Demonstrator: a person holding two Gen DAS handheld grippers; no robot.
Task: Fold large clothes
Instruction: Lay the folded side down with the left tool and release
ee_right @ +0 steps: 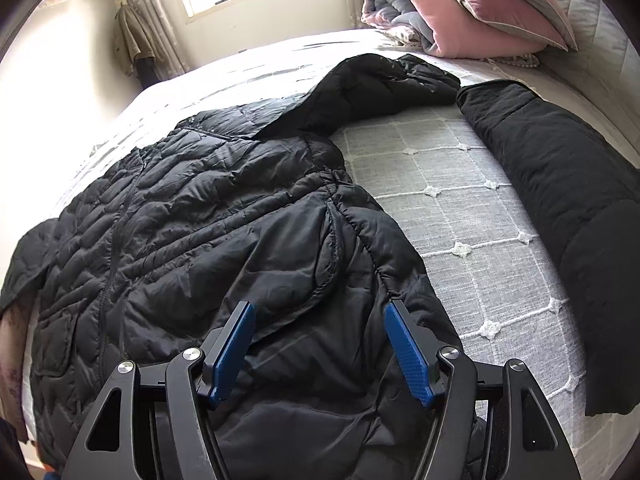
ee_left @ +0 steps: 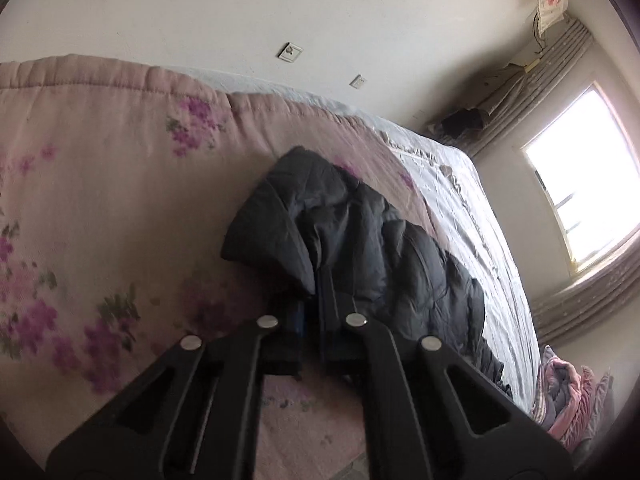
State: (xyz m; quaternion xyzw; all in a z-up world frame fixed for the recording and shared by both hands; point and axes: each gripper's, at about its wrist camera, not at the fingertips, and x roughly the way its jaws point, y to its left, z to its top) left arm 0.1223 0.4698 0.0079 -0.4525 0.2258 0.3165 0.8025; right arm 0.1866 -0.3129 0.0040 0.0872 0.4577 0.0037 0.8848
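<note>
- The left gripper [ee_left: 310,308] has its jaws pinched tight on a fold of the black quilted puffer jacket [ee_left: 360,248], the dark cloth bunched up and draped over the fingertips.
- Behind that lifted cloth lies a pink floral quilt [ee_left: 100,168], with the grey-white bedspread [ee_left: 472,216] running along its far side toward the window [ee_left: 580,192].
- From the right wrist, the black quilted puffer jacket [ee_right: 192,232] sprawls front-up across the grey checked bedspread [ee_right: 460,208], one sleeve thrown out toward the folded pink and grey bedding [ee_right: 460,12].
- The right gripper [ee_right: 320,344] hangs wide, blue pads [ee_right: 234,352] well apart, just over the jacket's near part and gripping nothing.
- A second dark garment [ee_right: 560,200] lies rolled on the right, apart from the jacket.
</note>
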